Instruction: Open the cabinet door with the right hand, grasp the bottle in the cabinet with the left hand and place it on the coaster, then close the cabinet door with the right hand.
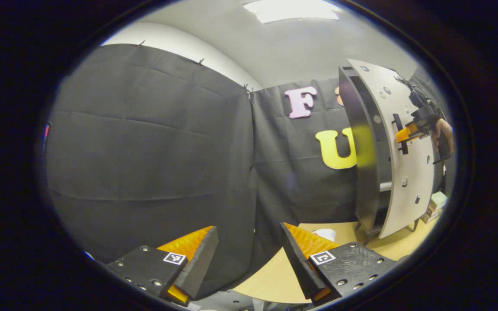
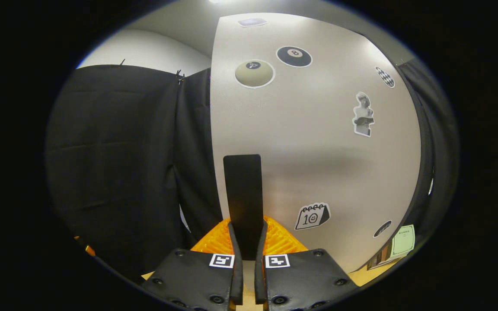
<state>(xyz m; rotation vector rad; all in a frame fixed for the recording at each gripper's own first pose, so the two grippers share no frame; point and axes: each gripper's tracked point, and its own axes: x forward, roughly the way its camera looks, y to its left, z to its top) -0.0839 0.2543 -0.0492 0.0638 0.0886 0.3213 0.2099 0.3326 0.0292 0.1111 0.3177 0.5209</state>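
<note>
The right gripper (image 2: 248,242) pinches the black handle (image 2: 243,194) of the cabinet door (image 2: 318,151), both fingers pressed against it. In the left gripper view that door (image 1: 404,172) stands slightly ajar from the dark cabinet (image 1: 363,172) at the table's (image 1: 275,276) far right corner, a hand (image 1: 443,134) behind the gripper. The left gripper (image 1: 249,255) hangs spread over the table's near edge, holding nothing, well apart from the cabinet. A white object (image 1: 326,234) lies beyond its fingers.
</note>
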